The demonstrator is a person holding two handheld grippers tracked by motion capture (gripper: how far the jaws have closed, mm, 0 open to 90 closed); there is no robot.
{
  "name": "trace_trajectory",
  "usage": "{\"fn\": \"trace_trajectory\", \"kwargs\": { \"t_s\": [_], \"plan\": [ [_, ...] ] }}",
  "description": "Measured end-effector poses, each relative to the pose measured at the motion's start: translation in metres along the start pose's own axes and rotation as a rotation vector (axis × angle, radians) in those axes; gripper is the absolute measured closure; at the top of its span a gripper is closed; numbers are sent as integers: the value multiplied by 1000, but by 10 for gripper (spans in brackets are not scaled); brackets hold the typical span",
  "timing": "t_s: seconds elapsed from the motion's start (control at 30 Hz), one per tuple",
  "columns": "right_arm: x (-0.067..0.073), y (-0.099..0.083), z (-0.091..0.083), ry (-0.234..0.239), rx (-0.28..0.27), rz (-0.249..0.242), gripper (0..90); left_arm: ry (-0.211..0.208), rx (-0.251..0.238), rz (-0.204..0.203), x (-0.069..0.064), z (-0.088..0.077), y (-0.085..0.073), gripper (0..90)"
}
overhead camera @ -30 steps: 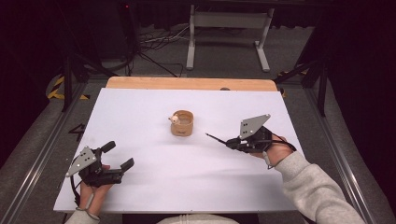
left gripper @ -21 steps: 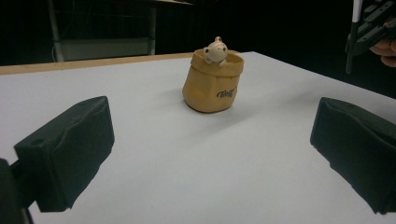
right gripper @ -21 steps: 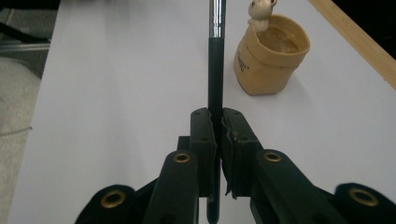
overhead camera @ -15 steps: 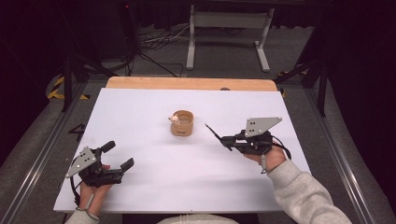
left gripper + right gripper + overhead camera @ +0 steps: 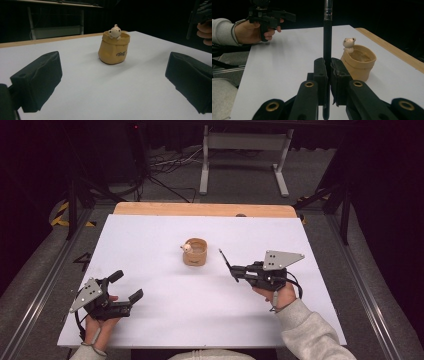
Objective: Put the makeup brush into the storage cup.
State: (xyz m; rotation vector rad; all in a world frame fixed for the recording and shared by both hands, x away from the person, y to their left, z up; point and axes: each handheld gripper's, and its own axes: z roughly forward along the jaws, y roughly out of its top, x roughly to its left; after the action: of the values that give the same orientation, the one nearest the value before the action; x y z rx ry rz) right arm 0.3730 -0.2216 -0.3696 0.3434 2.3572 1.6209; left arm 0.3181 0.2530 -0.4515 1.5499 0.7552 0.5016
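White table (image 5: 165, 320) edged in wood, dark room, right hand-held gripper (image 5: 235, 270) pinching pen (image 5: 225, 260), left hand-held gripper (image 5: 125, 287) spread.

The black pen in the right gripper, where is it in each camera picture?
High view: the black pen lies right of centre, its tip toward the tan pot.
Left gripper view: a dark strip at the top right edge may be it; cannot tell.
Right gripper view: upright at centre, clamped by the jaws.
Shared landmark: the tan pot with its small bear figure.
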Motion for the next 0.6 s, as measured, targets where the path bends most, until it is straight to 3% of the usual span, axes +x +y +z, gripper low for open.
{"fn": "trace_trajectory", "kwargs": {
  "t_s": [0.33, 0.47, 0.6],
  "plan": [
    [7, -9, 3, -31, -156, 31, 836, -8, 11, 43, -4, 3, 1, 13],
    [8, -10, 3, -41, -154, 8, 836, -14, 18, 54, -6, 4, 1, 12],
    [8, -12, 3, -43, -166, 22, 836, -16, 23, 61, -7, 5, 2, 8]
  ]
}}
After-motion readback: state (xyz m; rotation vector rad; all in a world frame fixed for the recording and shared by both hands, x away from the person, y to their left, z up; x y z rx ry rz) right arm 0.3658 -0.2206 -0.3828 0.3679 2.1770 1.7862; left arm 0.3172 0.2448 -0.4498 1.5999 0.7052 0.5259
